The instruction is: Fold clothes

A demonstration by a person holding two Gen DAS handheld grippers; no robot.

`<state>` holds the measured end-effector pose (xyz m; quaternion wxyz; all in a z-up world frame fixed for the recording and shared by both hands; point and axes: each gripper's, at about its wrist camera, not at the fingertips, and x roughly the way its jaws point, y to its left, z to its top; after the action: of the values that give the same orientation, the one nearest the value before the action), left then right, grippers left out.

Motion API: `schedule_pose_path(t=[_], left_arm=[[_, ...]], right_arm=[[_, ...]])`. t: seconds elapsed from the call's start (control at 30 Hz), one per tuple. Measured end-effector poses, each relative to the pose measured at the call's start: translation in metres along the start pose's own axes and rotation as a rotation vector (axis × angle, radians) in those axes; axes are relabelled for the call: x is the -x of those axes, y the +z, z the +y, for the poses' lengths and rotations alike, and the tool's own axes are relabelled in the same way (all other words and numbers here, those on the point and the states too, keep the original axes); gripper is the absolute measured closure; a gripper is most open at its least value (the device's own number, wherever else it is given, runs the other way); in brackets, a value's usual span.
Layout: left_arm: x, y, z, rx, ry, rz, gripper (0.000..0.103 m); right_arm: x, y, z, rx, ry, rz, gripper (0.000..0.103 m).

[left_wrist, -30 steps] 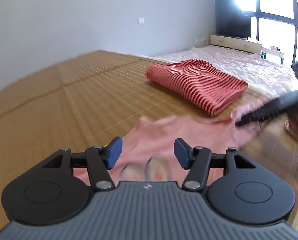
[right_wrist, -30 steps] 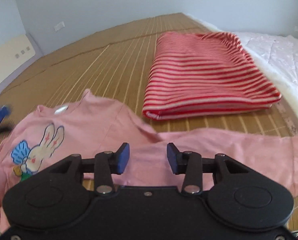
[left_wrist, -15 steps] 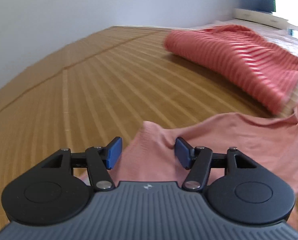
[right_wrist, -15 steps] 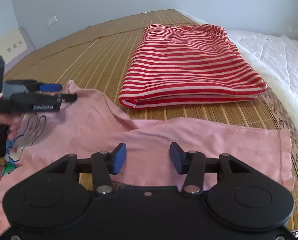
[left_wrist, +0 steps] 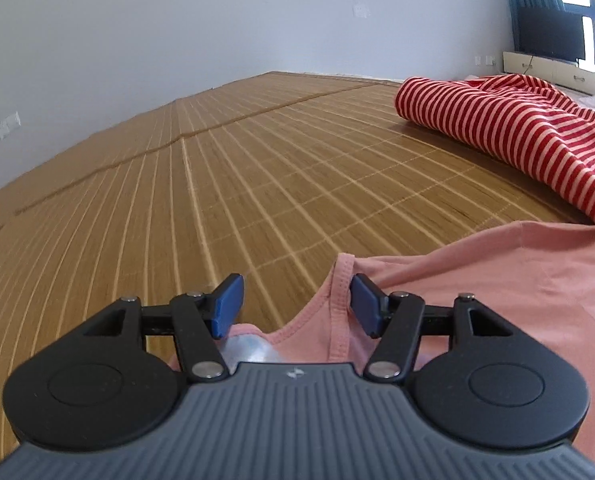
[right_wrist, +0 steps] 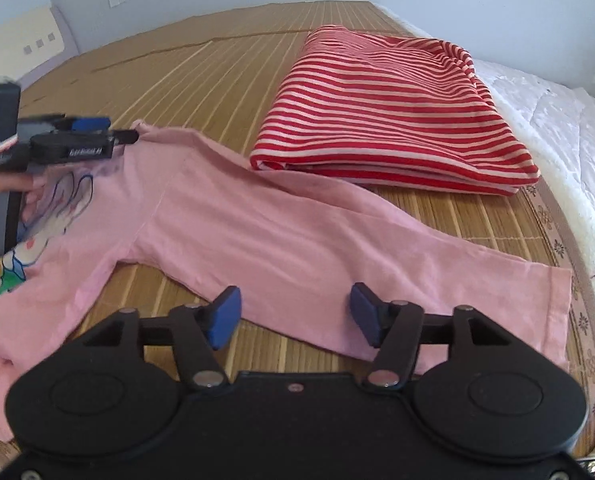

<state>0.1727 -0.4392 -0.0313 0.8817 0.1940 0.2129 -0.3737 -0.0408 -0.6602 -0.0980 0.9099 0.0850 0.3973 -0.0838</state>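
A pink long-sleeved shirt (right_wrist: 233,216) with a rabbit print lies spread on the bamboo mat (right_wrist: 201,68). Its sleeve stretches out to the right. In the left wrist view my left gripper (left_wrist: 295,304) is open and low at the shirt's neckline (left_wrist: 337,304), with the collar edge between the jaws but not pinched. The right wrist view shows that same left gripper (right_wrist: 117,132) at the collar, held by a hand. My right gripper (right_wrist: 294,316) hovers over the sleeve near its cuff, jaws opening, pads pressing on nothing.
A folded red-and-white striped garment (right_wrist: 385,112) lies beyond the pink shirt, also seen as the striped garment (left_wrist: 517,136) at right. A white quilt (right_wrist: 557,120) borders the mat's right side. A headboard (right_wrist: 17,44) stands at the left.
My left gripper has come down and forward to the shirt's collar, which now sits between its jaws. The right gripper's jaws have spread wider over the sleeve.
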Motion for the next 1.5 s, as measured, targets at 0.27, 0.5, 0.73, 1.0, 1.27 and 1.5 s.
schedule_pose_path(t=[0.27,0.5,0.73,1.0,1.27,1.5], left_arm=[[0.057,-0.005,0.035,0.169,-0.015,0.011,0.036],[0.117,-0.04,0.078,0.234,0.009,0.08,0.034],[0.152,-0.099,0.103,0.166,0.12,0.183,0.034],[0.151,-0.125,0.145,0.177,0.223,0.121,0.032],[0.182,-0.126,0.165,0.27,0.206,0.136,0.031],[0.28,-0.151,0.164,0.32,0.199,0.152,0.031]], right_arm=[[0.02,0.014,0.004,-0.067,0.15,-0.154,0.044],[0.005,0.014,0.061,0.017,0.449,-0.122,0.044],[-0.01,0.004,0.138,0.212,0.529,-0.077,0.044],[-0.029,-0.015,0.178,0.308,0.46,-0.015,0.04],[-0.029,-0.02,0.177,0.311,0.458,-0.015,0.039],[-0.029,-0.02,0.173,0.299,0.467,-0.024,0.038]])
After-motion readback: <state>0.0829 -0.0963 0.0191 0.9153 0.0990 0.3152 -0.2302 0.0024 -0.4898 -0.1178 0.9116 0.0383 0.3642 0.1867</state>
